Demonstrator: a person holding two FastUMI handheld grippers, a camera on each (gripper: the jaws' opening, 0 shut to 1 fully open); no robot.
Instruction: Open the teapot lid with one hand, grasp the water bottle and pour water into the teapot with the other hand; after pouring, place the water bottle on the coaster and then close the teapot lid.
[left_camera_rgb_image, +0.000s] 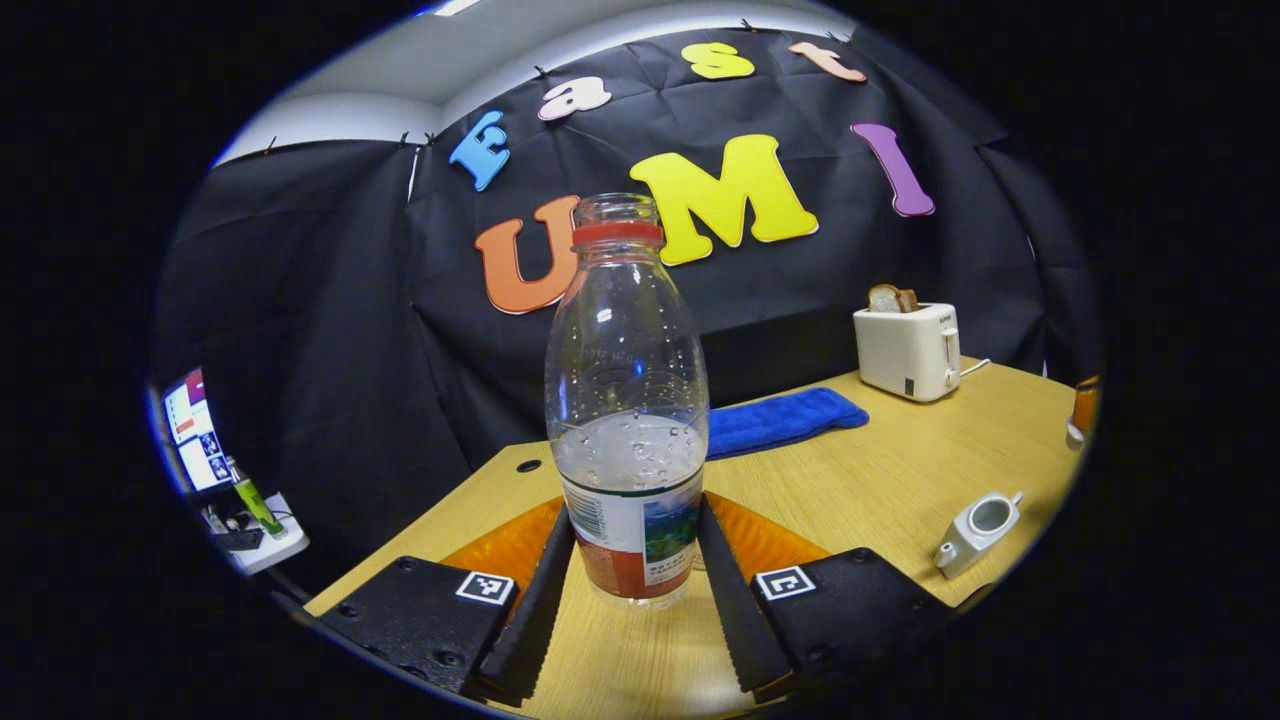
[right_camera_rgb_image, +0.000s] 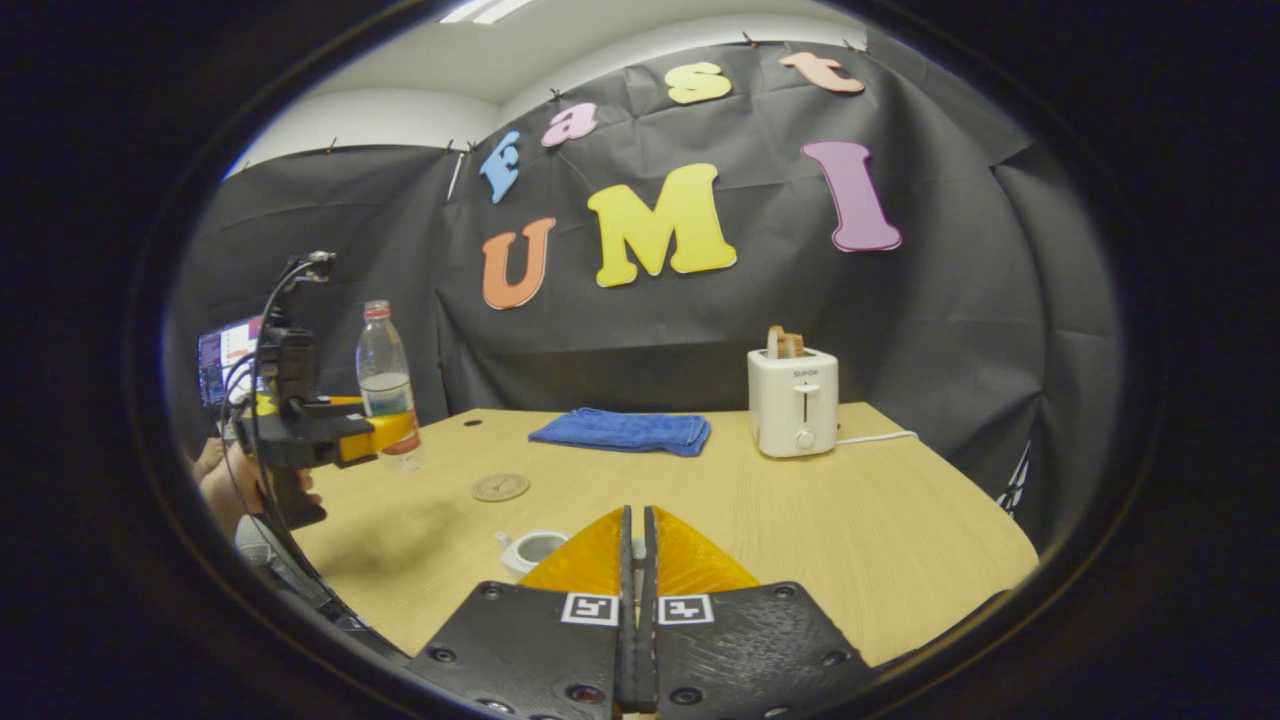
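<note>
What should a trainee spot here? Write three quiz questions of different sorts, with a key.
1. True or false: the teapot has its lid on.
2. The left tongs grip: A) the water bottle; B) a cup; C) a plate.
3. Fill in: the toaster holds ___.

Key: 1 false; 2 A; 3 bread.

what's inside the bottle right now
The bottle is uncapped and clear, with water filling roughly its lower half and droplets on the inner wall above. Its label hides the lowest part of the contents.
</note>
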